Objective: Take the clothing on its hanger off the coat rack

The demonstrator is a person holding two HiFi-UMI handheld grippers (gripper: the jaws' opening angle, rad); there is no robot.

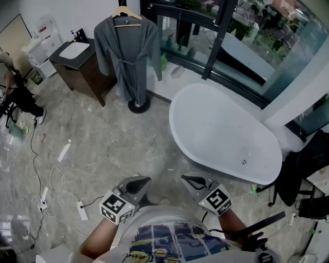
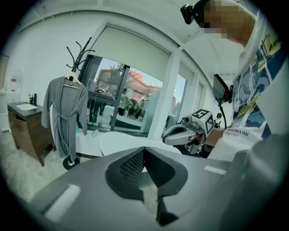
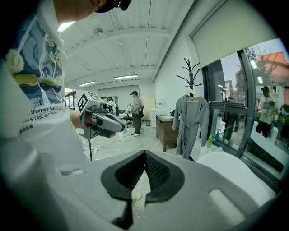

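Observation:
A grey bathrobe [image 1: 126, 54] hangs on a wooden hanger [image 1: 125, 12] from a black coat rack whose round base [image 1: 139, 106] stands on the floor at the far side of the room. The robe [image 2: 63, 115] and the rack's hooks [image 2: 77, 53] show at the left in the left gripper view. In the right gripper view the robe [image 3: 190, 124] hangs right of centre. Both grippers are held close to the person's body, far from the rack. My left gripper [image 1: 139, 183] is shut and empty. My right gripper [image 1: 194, 181] is shut with nothing in it.
A white bathtub [image 1: 223, 136] lies right of the rack, before a glass wall. A dark wooden vanity [image 1: 82, 67] with a sink stands left of the robe. Cables and a power strip [image 1: 82, 210] trail over the marble floor at the left. Other people [image 3: 135, 113] stand in the background.

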